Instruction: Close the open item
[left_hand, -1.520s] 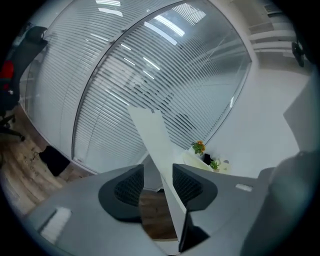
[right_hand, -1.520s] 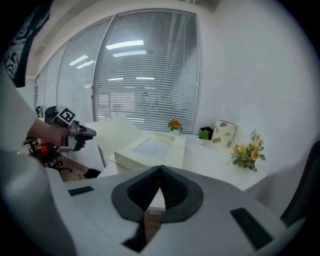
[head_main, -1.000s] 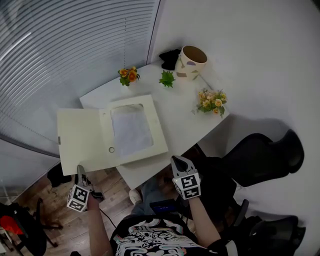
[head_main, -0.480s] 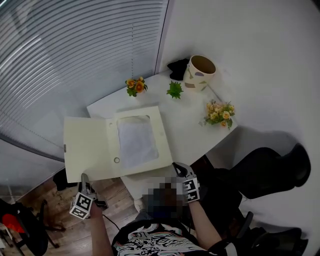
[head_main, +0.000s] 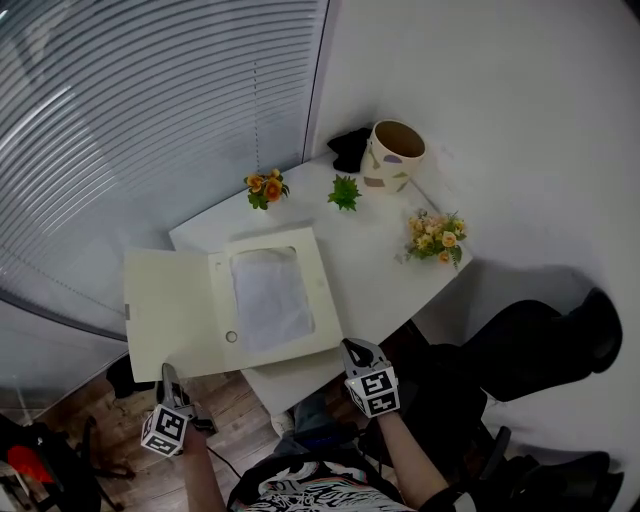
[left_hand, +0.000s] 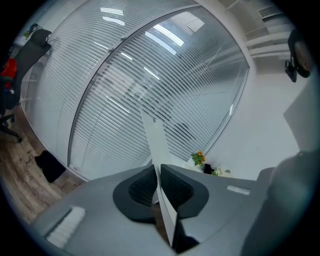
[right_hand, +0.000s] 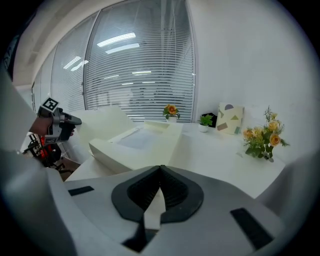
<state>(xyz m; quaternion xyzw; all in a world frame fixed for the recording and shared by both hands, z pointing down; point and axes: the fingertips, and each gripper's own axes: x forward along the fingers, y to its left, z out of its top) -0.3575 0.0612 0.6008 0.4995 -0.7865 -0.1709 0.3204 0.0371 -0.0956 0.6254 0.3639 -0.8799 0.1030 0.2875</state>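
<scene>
A flat cream box (head_main: 270, 295) lies open on the white table (head_main: 390, 270), with white padding inside. Its lid (head_main: 165, 305) is spread flat to the left, overhanging the table. My left gripper (head_main: 165, 375) is at the lid's near edge. In the left gripper view the thin lid edge (left_hand: 155, 142) runs between the pads, and the jaws (left_hand: 157, 175) have just been closing onto it. My right gripper (head_main: 352, 348) hovers at the table's front edge, right of the box (right_hand: 140, 142). Its jaws (right_hand: 160, 170) are shut with nothing in them.
At the table's far side stand a patterned cup-shaped vase (head_main: 392, 155), a black object (head_main: 350, 148), a small green plant (head_main: 344, 192) and orange flowers (head_main: 264, 187). A bouquet (head_main: 436, 236) lies at the right edge. A black chair (head_main: 530, 340) sits right of the table; window blinds are on the left.
My left gripper has stayed at the lid's near edge. My right gripper has sunk a little toward the table's front edge. The box and lid lie as before.
</scene>
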